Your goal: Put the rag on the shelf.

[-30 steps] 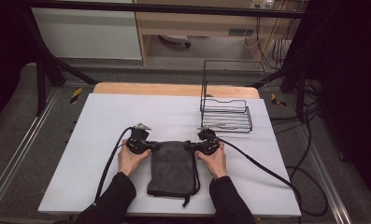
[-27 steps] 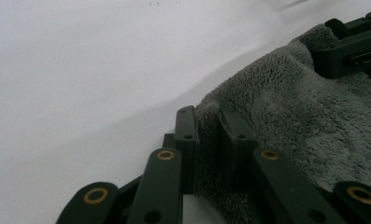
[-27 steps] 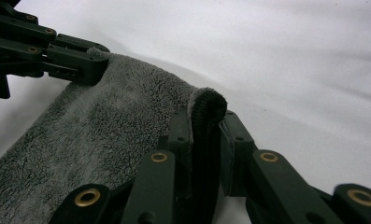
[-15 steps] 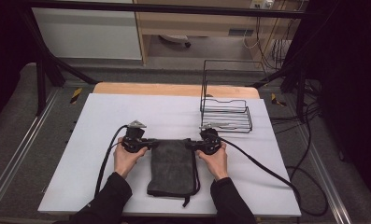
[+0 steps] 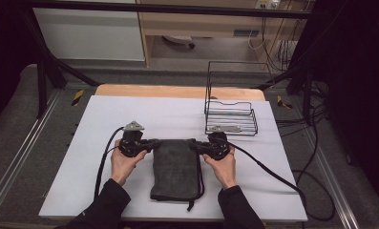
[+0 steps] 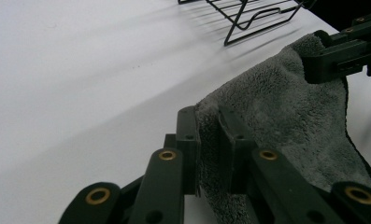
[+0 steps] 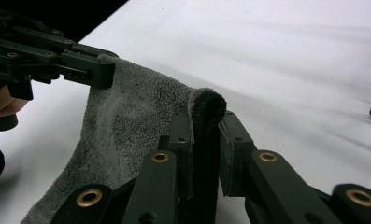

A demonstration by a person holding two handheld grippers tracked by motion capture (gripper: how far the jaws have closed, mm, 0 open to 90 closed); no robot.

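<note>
White table (image 5: pixel 168 114), one towel (image 5: pixel 175 167), two tongs

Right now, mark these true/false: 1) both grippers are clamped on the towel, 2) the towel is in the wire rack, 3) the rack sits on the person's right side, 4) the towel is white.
1) True. The left gripper and the right gripper each pinch a far corner of the grey towel between their jaws.
2) False. It lies on the white table, nearer the person than the wire rack.
3) True. It stands beyond the right gripper.
4) False. It is dark grey.
</note>
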